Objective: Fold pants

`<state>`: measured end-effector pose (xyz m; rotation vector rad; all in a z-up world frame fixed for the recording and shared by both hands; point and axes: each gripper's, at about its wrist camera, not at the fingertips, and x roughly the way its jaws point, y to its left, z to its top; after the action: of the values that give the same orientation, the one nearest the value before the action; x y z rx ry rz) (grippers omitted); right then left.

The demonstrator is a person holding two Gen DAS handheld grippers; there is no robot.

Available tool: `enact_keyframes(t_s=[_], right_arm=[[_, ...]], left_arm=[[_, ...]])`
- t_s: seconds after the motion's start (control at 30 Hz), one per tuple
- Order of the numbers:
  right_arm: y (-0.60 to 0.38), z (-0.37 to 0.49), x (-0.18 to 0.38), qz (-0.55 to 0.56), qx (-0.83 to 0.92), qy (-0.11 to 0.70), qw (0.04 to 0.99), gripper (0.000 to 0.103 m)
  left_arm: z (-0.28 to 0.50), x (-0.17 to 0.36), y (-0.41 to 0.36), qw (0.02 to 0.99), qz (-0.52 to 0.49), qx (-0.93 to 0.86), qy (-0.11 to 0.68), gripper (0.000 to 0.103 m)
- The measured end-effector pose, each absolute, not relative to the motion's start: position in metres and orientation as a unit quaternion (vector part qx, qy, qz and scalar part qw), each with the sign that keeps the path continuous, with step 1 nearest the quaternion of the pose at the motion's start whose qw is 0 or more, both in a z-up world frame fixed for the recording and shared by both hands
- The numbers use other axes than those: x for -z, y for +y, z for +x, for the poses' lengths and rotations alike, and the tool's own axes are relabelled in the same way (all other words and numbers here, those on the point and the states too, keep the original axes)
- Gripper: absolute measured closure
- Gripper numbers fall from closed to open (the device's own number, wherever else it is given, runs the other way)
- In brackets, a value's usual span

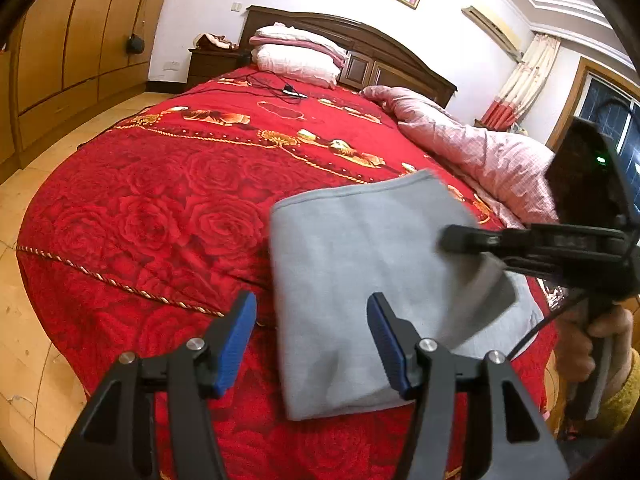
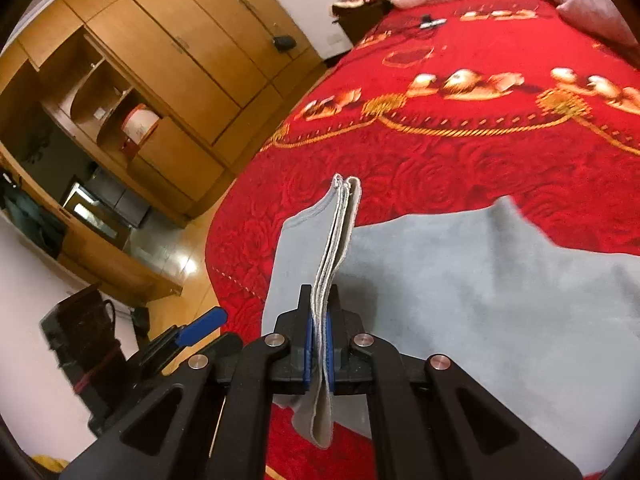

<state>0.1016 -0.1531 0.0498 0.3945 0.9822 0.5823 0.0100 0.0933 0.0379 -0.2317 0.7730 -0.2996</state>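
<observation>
Two grippers are under our control. Our right gripper (image 2: 319, 344) has its jaws pressed together on a stacked edge of the grey pants (image 2: 480, 288), several layers standing upright between the blue pads (image 2: 307, 344). Our left gripper (image 1: 312, 344) has its jaws spread wide, nothing between them; its blue pads (image 1: 236, 340) hover just above the near edge of the folded cloth. From the left wrist view, the pants (image 1: 352, 280) lie folded on the red rose-patterned bedspread (image 1: 160, 200), near the foot of the bed, with one corner lifted by the right gripper (image 1: 452, 238), whose handle is held by a hand (image 1: 592, 340) in a yellow sleeve. Beyond lie a pink quilt (image 1: 480, 152), stacked pillows (image 1: 296, 56) against the dark headboard (image 1: 384, 52), and wooden wardrobes (image 2: 160, 60) along the wall.
</observation>
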Motion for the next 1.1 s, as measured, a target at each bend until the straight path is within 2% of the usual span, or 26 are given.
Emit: enact_keyframes(t_s=[0.43, 0.8, 0.97, 1.1], right_arm=[[-0.252, 0.055, -0.099, 0.204, -0.192, 0.406, 0.870, 0.097], [-0.334, 0.017, -0.112, 0.248, -0.108, 0.375, 0.887, 0.097], [-0.368, 0.010, -0.097, 0.271, -0.063, 0.380, 0.882, 0.097], [-0.392, 0.015, -0.064, 0.288, -0.025, 0.408, 0.866, 0.097]], left_arm=[[0.023, -0.043, 0.073, 0.904, -0.104, 0.164, 0.381, 0.042], [0.036, -0.046, 0.041, 0.898, -0.081, 0.188, 0.389, 0.041], [0.043, -0.044, 0.016, 0.894, -0.059, 0.205, 0.395, 0.040], [0.051, -0.040, -0.005, 0.888, -0.035, 0.219, 0.402, 0.040]])
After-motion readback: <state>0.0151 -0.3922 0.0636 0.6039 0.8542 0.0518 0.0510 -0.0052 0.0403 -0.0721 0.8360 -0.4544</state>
